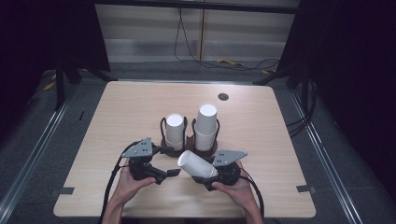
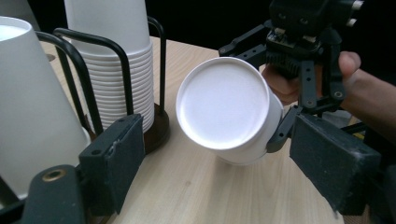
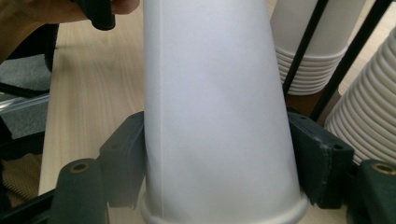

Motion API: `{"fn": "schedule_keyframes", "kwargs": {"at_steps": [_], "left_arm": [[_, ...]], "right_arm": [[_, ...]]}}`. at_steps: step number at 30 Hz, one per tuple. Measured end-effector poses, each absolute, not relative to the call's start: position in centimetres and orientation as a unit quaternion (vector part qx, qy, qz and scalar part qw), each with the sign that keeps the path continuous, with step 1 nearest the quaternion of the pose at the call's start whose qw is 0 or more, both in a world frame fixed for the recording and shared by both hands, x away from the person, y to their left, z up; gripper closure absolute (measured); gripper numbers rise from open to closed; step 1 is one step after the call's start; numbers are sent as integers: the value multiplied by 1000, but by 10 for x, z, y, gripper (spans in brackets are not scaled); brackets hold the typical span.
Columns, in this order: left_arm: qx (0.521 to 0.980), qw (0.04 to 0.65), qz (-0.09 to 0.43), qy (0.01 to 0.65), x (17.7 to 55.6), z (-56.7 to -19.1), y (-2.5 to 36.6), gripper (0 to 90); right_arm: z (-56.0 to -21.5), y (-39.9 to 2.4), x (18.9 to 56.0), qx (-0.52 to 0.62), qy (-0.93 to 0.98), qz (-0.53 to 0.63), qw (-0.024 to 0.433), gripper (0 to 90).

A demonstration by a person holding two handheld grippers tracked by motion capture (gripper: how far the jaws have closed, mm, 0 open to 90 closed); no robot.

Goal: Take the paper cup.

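The right gripper has its jaws clamped on a white paper cup, pads pressing both sides of the cup's wall near the rolled rim. The cup lies tilted above the counter, its closed bottom pointing away from the right jaws toward the left gripper. In the right gripper view the cup rises straight up between the two jaws and widens toward the rim at the bottom edge.

The left gripper's jaws stand wide with nothing between them; the cup's round bottom faces them from just beyond their tips, apart from both pads. Each gripper sits in one of the person's hands, the left hand and right hand.

Beyond both pairs of jaws stand two stacks of upside-down white cups in black wire holders on dark round bases: the shorter stack to the left, the taller stack to the right, just beside each other.
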State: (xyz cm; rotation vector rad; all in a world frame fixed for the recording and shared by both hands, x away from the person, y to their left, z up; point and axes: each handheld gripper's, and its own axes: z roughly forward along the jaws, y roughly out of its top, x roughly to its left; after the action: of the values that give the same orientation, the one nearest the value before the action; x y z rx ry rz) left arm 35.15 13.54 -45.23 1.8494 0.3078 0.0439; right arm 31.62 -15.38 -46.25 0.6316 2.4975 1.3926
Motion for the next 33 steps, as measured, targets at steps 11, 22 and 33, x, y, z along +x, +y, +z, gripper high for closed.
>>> {"fn": "schedule_keyframes", "kwargs": {"at_steps": [11, 22, 33], "left_arm": [[804, 580, 21, 130, 354, -449, 136, 179], [821, 557, 14, 128, 357, -451, 133, 200], [829, 546, 39, 117, 355, -450, 129, 227]], "right_arm": [[-459, -149, 321, 213, 872, 429, 99, 275], [-453, -143, 326, 201, 893, 391, 93, 275], [-445, -140, 331, 186, 907, 365, 95, 276]]}}
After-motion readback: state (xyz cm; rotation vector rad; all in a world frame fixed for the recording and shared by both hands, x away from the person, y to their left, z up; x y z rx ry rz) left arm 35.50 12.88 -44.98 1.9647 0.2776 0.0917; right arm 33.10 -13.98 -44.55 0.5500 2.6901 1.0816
